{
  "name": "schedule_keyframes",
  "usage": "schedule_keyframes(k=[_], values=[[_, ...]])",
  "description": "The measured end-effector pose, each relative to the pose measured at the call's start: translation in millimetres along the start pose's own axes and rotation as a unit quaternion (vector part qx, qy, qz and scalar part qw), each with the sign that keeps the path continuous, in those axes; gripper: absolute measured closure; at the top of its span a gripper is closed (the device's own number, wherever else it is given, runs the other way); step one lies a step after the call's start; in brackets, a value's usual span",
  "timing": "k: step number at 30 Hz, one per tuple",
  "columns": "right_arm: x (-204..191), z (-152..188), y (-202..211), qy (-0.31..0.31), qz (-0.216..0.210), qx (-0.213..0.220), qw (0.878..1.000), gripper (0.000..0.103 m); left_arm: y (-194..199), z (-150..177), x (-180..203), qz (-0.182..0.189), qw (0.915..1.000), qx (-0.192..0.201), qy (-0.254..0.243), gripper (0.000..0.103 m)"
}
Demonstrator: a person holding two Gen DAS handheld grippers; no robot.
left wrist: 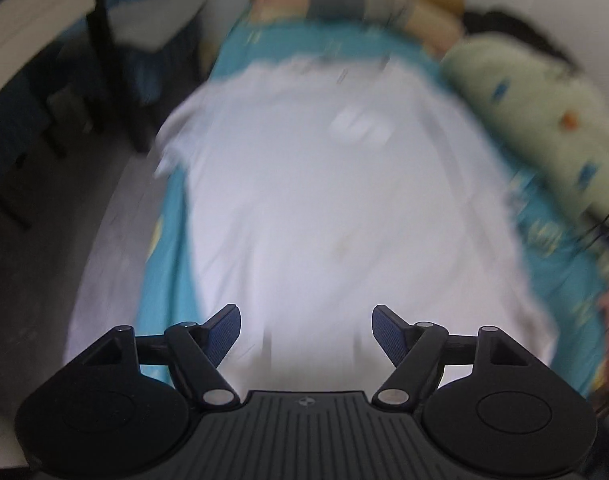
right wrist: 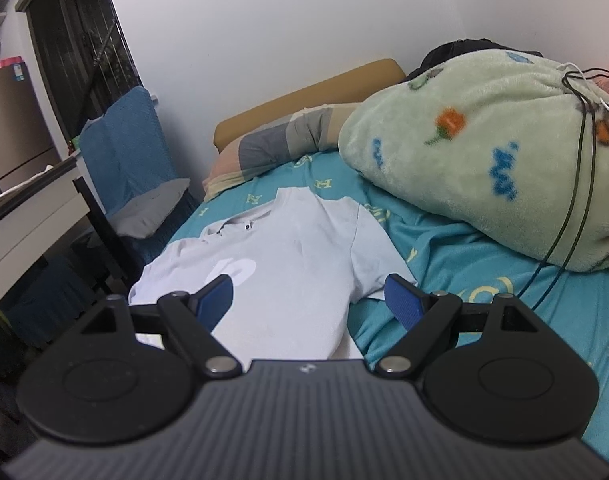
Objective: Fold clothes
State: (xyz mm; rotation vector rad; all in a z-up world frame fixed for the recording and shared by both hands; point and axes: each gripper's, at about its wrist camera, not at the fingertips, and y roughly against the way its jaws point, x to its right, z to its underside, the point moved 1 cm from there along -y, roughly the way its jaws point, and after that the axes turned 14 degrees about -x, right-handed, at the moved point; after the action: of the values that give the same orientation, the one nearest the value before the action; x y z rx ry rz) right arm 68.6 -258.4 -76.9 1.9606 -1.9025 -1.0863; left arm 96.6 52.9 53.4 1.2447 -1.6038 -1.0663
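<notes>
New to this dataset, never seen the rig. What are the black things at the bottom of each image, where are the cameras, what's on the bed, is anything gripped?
There is no robot arm. A person holds a two-finger gripper in each hand, and a fisheye camera on each one looks forward along its blue-padded fingers. The blurred picture comes from the left gripper, which looks down on the garment. The sharp one comes from the right gripper, which is lower and looks along the bed.

A white T-shirt lies spread flat on the teal bedsheet, unfolded. A green fleece blanket is bundled to the right and a pillow lies by the headboard.

Both sets of jaws stand wide open and hold nothing.
</notes>
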Motion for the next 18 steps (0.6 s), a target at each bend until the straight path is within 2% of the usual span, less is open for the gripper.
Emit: schedule_keyframes(k=[4, 7, 9, 12, 16, 18], values=[[3, -3, 2, 0.002, -0.003, 0.01, 1.0, 0.019, 39, -24, 61, 0.037, 0.9961, 0.08, -0.01, 0.028], [7, -5, 4, -0.001, 0.0, 0.014, 1.0, 0.019, 32, -18, 100, 0.063, 0.9899, 0.123, -0.028, 0.022], [12, -5, 3, -0.009, 0.001, 0.013, 1.0, 0.019, 13, -6, 121, 0.083, 0.9869, 0.136, -0.025, 0.022], [20, -4, -2, -0.019, 0.001, 0.004, 1.0, 0.019, -50, -7, 107, 0.102, 0.9869, 0.125, -0.016, 0.022], [33, 0, -14, -0.034, -0.004, -0.007, 0.999, 0.019, -106, -8, 82, 0.081, 0.9897, 0.117, -0.02, 0.022], [40, -4, -29, -0.041, -0.013, -0.017, 0.999, 0.018, -120, -7, 67, 0.067, 0.9904, 0.12, -0.015, 0.022]])
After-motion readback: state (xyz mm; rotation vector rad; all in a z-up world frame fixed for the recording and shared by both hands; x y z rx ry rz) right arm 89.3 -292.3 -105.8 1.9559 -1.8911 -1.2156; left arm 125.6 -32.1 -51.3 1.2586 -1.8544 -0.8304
